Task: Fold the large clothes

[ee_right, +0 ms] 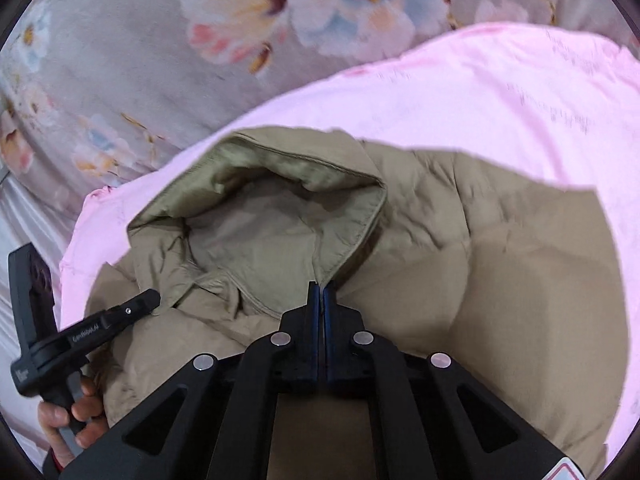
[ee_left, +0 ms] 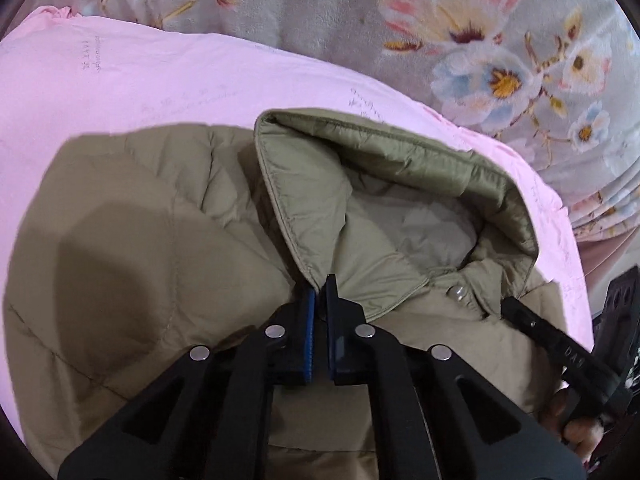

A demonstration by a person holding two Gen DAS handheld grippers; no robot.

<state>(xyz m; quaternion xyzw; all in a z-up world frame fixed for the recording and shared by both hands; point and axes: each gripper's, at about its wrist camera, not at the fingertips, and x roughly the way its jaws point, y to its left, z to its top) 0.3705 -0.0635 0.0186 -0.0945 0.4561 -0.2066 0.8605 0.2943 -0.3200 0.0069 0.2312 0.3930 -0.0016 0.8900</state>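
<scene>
A khaki puffer jacket [ee_left: 140, 240] lies on a pink sheet [ee_left: 160, 80], its hood [ee_left: 380, 208] spread open toward the far side. My left gripper [ee_left: 321, 288] is shut on the hood's left lower corner, where the fabric edge runs down between the blue pads. In the right wrist view my right gripper [ee_right: 321, 286] is shut on the hood's [ee_right: 260, 232] right lower corner. Each view also shows the other tool: the right gripper [ee_left: 510, 305] touches the collar at right, and the left gripper [ee_right: 154, 298] at left. A snap button [ee_left: 457, 293] shows on the collar.
A grey floral blanket [ee_left: 320, 0] lies beyond the pink sheet [ee_right: 480, 92] and wraps around its far side [ee_right: 120, 60]. A person's hand [ee_right: 80, 412] grips the left tool's handle at lower left. The jacket body [ee_right: 500, 280] fills the near area.
</scene>
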